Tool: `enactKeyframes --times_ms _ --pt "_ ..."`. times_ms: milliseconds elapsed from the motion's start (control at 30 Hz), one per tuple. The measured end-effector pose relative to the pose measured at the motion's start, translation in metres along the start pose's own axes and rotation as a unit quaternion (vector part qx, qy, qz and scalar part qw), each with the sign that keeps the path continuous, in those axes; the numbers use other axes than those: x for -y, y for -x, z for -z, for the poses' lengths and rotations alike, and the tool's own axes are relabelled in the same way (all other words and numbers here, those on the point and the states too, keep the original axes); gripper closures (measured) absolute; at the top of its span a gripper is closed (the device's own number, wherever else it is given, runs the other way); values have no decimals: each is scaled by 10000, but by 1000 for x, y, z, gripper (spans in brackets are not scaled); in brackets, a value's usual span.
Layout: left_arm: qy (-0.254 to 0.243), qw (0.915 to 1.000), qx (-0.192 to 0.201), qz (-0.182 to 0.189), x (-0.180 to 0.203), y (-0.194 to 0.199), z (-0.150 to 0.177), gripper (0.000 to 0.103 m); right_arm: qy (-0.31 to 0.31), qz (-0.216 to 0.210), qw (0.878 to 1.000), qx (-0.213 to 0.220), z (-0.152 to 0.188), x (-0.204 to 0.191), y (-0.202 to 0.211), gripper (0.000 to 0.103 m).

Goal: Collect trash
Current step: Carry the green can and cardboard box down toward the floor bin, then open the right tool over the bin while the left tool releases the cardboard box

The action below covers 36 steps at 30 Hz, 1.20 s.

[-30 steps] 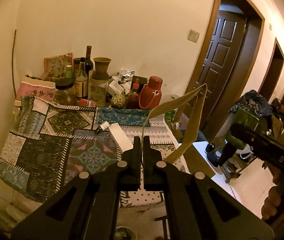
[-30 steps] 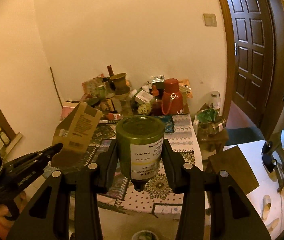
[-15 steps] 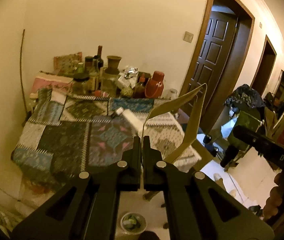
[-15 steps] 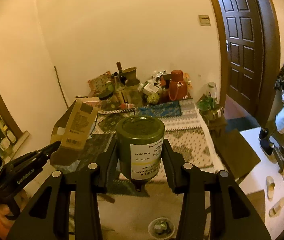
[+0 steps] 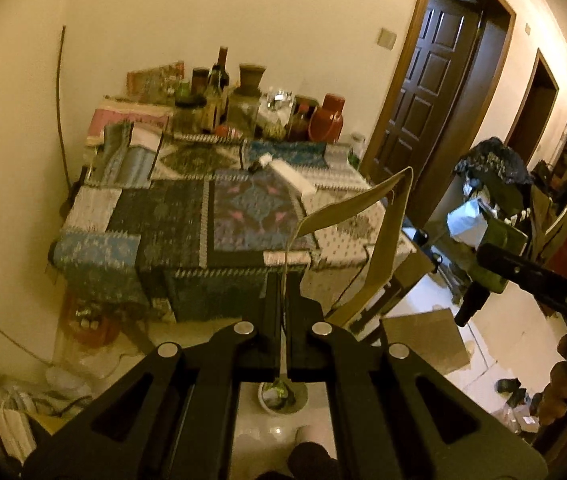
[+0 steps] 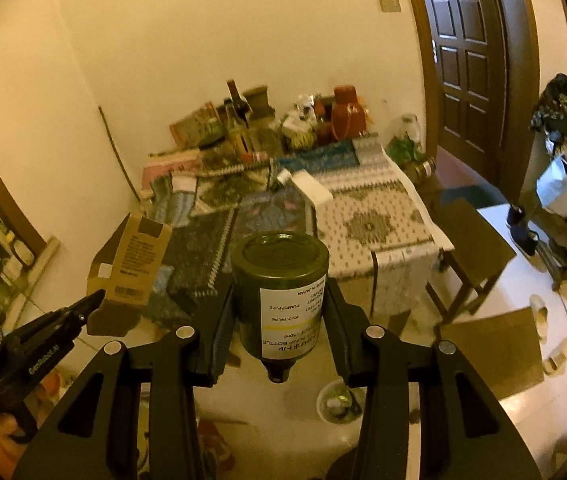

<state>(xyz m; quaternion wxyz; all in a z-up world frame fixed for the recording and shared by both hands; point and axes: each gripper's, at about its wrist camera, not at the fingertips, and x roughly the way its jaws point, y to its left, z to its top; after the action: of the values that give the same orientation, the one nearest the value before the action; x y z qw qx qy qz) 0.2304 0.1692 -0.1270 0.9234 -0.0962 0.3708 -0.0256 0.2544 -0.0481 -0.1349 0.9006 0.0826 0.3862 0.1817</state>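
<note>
My left gripper (image 5: 283,304) is shut on a flattened brown cardboard box (image 5: 379,240), held in the air in front of the table; the box also shows in the right wrist view (image 6: 131,272). My right gripper (image 6: 279,292) is shut on a dark green pump bottle (image 6: 281,292) with a white label, held upside down above the floor. A small round bin (image 5: 281,394) with trash in it stands on the floor below both grippers, also in the right wrist view (image 6: 337,400).
A table (image 5: 171,216) with a patchwork cloth carries bottles, jars and a red thermos (image 5: 327,122) at the back, and a white tube (image 5: 291,176). A low wooden stool (image 6: 471,244) stands right of the table. A dark door (image 6: 467,56) is behind.
Both grippers have pulled back and risen away from the table with their loads. The floor bin has come into fuller view below them.
</note>
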Motion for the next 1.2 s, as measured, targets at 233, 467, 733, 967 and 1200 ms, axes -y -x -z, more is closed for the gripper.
enactKeyframes --times_ms 233,467,733,967,1200 --pt "104 9984 -549 -133 -3 -40 34 103 -48 42 9982 -595 28 17 -36 64" --pt "226 9920 -1175 -411 -5 -111 84 103 -90 6 9926 -1209 70 46 -99 64" --pt "593 9796 -1778 -725 -26 -201 165 103 -58 -83 9813 -1921 134 87 -192 64" --pt "733 9710 -2098 -884 -42 -273 227 103 -93 -441 9715 -2328 192 111 -260 62" --pt "805 9640 -2373 -895 -47 -342 276 103 40 -65 9679 -2512 228 132 -310 41"
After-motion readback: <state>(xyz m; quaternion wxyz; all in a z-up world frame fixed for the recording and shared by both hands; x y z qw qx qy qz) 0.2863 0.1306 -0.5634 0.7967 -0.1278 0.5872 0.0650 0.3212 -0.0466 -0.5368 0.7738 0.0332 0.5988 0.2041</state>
